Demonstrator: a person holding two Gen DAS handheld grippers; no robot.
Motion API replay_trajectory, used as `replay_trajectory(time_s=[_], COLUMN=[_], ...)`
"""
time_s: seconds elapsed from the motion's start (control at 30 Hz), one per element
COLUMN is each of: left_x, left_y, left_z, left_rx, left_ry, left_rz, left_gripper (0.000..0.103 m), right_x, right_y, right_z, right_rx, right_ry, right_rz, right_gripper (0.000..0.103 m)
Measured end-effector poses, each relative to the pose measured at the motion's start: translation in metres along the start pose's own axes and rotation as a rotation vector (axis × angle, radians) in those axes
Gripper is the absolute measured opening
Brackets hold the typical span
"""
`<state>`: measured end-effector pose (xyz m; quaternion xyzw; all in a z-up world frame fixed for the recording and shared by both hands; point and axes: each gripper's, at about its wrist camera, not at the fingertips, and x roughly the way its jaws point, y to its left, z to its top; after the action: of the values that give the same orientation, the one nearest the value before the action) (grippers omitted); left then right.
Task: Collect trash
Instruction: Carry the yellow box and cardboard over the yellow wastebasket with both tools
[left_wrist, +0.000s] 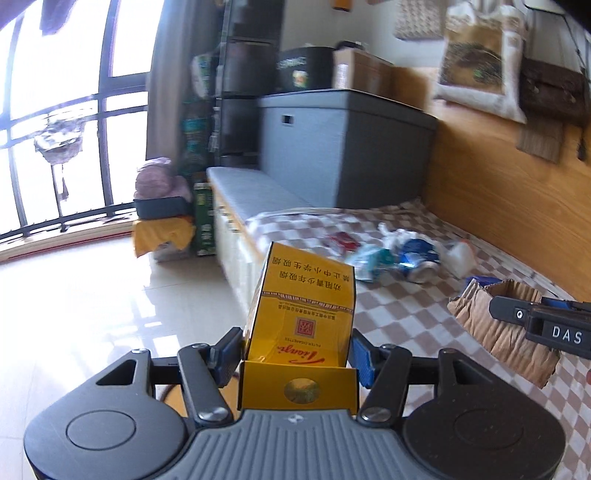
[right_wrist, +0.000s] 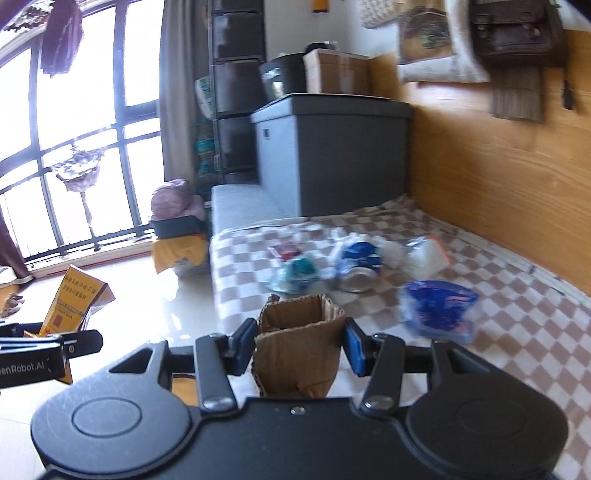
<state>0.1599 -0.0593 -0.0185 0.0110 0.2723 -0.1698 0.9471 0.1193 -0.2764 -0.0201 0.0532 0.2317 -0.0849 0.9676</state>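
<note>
left fingers tight on yellow carton, right fingers on cardboard piece; bed litter blurred

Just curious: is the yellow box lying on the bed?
No, the yellow box is held up between the left fingers, off the bed.

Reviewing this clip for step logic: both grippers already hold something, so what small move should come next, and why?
Probably carry both items off to a bin, which is not in view. The left gripper is shut on the yellow carton, the right gripper on the cardboard piece, so neither can take the trash left on the checkered blanket.
</note>
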Motion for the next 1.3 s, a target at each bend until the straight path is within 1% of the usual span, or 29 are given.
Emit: replay_trajectory(time_s=[0.13, 0.27, 0.4, 0.5, 0.6, 0.7, 0.77, 0.93, 1.07, 1.2, 1.3], left_x=[-0.009, -0.010, 0.005, 0.024, 0.051, 0.083, 0.109, 0.171, 0.216, 0.256, 0.277], left_y=[0.034, 0.066, 0.095, 0.118, 0.138, 0.156, 0.165, 0.179, 0.194, 0.206, 0.211], left_z=[-0.004, -0.008, -0.013, -0.017, -0.022, -0.031, -0.041, -0.068, -0.095, -0.119, -0.134], left_rx=[-0.036, -0.070, -0.100, -0.133, -0.151, -0.199, -0.227, -0.240, -0.301, -0.351, -0.371], left_ry=[-0.005, 0.009, 0.021, 0.036, 0.058, 0.097, 0.139, 0.245, 0.323, 0.398, 0.457], left_rz=[0.044, 0.071, 0.104, 0.129, 0.151, 0.163, 0.166, 0.164, 0.150, 0.146, 0.128], left_gripper=[0.061, 0.061, 0.061, 0.061, 0.061, 0.061, 0.061, 0.061, 0.061, 0.061, 0.061], right_x=[0.009, 0.023, 0.051, 0.079, 0.113, 0.148, 0.175, 0.235, 0.280, 0.321, 0.349], right_y=[0.030, 0.059, 0.091, 0.107, 0.123, 0.135, 0.144, 0.161, 0.169, 0.173, 0.175], right_z=[0.001, -0.002, -0.008, -0.015, -0.023, -0.035, -0.046, -0.076, -0.105, -0.130, -0.141], right_rx=[-0.003, 0.017, -0.007, -0.019, -0.026, -0.026, -0.025, -0.026, 0.004, 0.035, 0.066], right_ry=[0.018, 0.047, 0.081, 0.112, 0.139, 0.182, 0.223, 0.328, 0.418, 0.500, 0.549], right_rz=[0.050, 0.089, 0.113, 0.130, 0.147, 0.157, 0.166, 0.177, 0.178, 0.175, 0.186], right_gripper=[0.051, 0.051, 0.051, 0.051, 0.051, 0.051, 0.051, 0.051, 0.051, 0.051, 0.051])
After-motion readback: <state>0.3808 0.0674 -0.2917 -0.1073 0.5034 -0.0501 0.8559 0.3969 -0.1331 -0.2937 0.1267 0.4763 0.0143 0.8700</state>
